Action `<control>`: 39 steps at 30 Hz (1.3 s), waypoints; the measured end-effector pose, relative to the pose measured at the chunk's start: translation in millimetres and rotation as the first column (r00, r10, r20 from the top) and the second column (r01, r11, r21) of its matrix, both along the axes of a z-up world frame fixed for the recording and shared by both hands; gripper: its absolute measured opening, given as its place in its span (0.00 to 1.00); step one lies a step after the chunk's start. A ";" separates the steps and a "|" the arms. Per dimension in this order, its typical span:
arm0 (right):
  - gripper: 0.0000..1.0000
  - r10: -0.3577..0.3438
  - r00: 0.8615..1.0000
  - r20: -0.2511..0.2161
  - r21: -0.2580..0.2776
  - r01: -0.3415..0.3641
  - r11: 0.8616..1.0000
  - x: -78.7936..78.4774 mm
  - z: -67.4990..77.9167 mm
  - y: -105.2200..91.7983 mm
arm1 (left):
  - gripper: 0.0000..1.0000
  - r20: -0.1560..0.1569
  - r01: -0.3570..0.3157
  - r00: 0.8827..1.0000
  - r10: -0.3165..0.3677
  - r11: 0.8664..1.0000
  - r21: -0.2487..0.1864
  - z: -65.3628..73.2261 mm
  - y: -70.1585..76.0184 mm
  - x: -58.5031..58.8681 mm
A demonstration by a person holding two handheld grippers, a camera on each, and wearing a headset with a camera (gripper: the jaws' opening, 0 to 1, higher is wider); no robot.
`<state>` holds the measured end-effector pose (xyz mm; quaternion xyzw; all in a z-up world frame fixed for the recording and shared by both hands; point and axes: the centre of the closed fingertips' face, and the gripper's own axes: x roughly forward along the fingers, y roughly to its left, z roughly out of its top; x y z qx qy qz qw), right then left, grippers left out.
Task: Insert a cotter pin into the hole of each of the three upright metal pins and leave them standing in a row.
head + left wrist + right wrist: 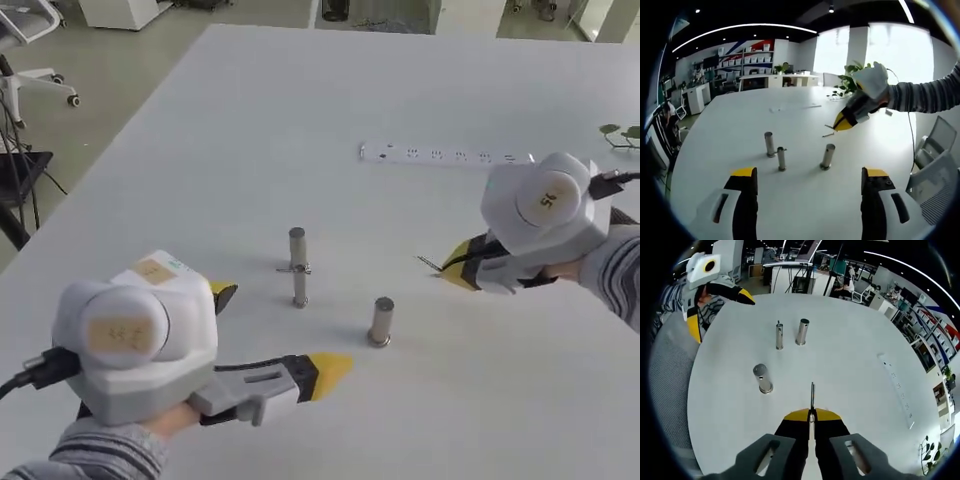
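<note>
Outward, cotter pin [812, 395] along fingers [795, 430]

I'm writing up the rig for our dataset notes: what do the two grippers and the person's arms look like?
The left gripper and right gripper both have bulky white bodies, grey-and-black jaws with yellow tips, and a black cable. Each rounded top carries a tan label with orange marks. The sleeves are grey-striped.

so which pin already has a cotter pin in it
The thin middle pin: a cotter pin crosses its top. The far pin and the stout pin stand bare.
</note>
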<state>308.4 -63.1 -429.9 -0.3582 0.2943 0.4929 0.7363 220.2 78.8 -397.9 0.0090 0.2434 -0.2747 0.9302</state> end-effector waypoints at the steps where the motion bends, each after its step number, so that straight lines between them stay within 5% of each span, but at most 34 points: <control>1: 0.00 0.004 1.000 0.006 0.004 -0.004 1.000 -1.3 2.3 1.4 | 0.82 0.000 0.004 1.000 -0.004 1.000 -0.005 2.1 -0.8 0.5; 7: 0.00 0.019 0.999 0.049 0.049 -0.021 0.999 -13.7 20.6 12.8 | 0.75 0.006 0.013 1.000 -0.013 0.998 -0.064 14.0 -8.0 2.9; 20: 0.00 0.042 0.985 0.169 0.141 -0.067 0.988 -33.2 58.6 34.7 | 0.57 -0.012 0.075 0.997 -0.076 0.995 -0.063 25.3 -23.4 0.8; 31: 0.00 0.161 0.959 0.235 0.123 -0.194 0.973 -60.6 57.1 48.0 | 0.43 -0.056 0.084 0.994 -0.093 0.986 -0.147 26.8 -39.4 -2.5; 39: 0.00 0.260 0.926 0.273 0.069 -0.289 0.955 -81.8 50.8 59.2 | 0.29 -0.098 0.079 0.990 -0.102 0.974 -0.212 27.4 -49.5 -3.7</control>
